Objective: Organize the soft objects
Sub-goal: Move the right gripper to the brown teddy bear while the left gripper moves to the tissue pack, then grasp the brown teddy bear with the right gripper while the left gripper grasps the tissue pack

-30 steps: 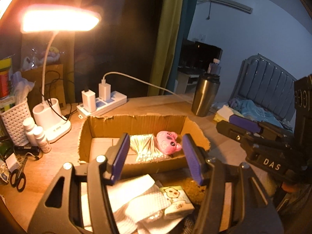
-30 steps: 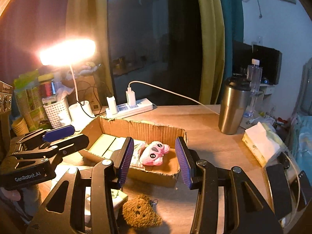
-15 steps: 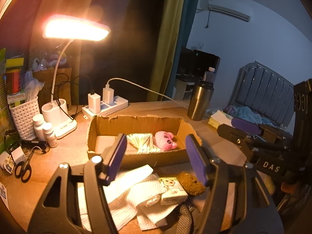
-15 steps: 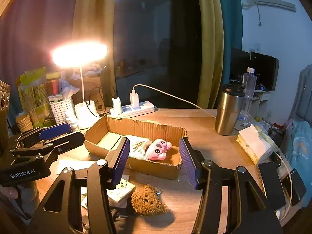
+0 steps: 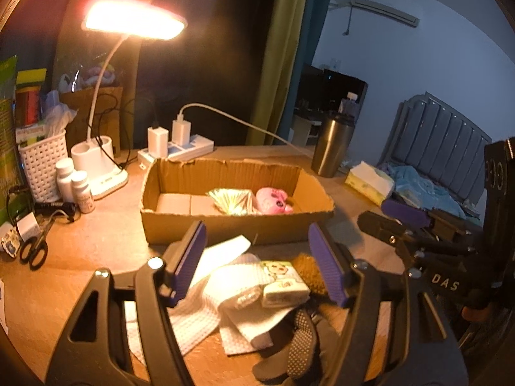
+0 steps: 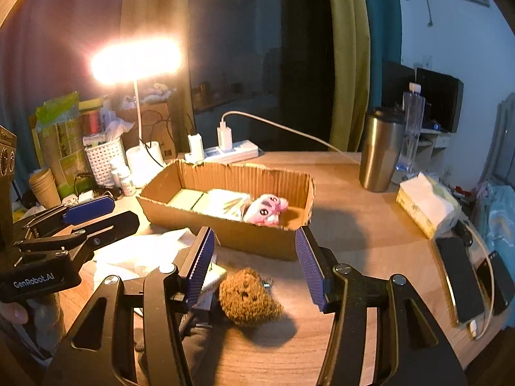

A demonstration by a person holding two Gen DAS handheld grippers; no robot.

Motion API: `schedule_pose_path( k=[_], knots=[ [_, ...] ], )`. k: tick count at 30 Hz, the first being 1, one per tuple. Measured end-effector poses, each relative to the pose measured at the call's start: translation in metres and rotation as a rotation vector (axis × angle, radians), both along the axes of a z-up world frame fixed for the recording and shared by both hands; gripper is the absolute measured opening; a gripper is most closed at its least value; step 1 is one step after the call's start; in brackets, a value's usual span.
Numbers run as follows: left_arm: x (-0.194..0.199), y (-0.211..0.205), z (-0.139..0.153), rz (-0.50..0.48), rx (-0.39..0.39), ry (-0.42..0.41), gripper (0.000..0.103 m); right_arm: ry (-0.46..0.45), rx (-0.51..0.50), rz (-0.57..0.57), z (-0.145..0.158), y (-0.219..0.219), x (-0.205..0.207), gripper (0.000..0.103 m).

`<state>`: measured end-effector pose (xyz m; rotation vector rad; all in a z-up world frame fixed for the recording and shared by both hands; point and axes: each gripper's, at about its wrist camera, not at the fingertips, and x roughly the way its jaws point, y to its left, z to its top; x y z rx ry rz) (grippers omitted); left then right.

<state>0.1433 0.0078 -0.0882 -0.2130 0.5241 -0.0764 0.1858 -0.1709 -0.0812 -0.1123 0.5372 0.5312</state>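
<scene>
right gripper [image 6: 254, 263] finger hides part of brown plush [image 6: 248, 299]

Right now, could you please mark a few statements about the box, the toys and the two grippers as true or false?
1. The pink plush toy lies inside the cardboard box. True.
2. The brown plush toy is already in the box. False: it lies on the table in front of the box.
3. The right gripper is clamped on the brown plush toy. False: its jaws are open, gripping nothing.
4. The left gripper is open above the white cloth. True.
5. The desk lamp is switched off. False: it is lit.
</scene>
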Motion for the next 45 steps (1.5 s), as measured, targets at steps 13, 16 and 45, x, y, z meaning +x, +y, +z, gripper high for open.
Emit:
schedule_pose_path(
  k=[13,16,45],
  knots=[
    [0.008,-0.019,-0.021,-0.015,0.025,0.079,0.068,0.121,-0.038,0.02,-0.045,0.003,0.01,0.056],
    [0.011,-0.021,-0.025,-0.018,0.036,0.095,0.068,0.149,-0.032,0.029,-0.054,0.002,0.014,0.056],
    [0.035,-0.067,-0.036,-0.148,0.083,0.165,0.068,0.282,-0.008,-0.025,-0.086,-0.047,0.043,0.048]
  ],
)
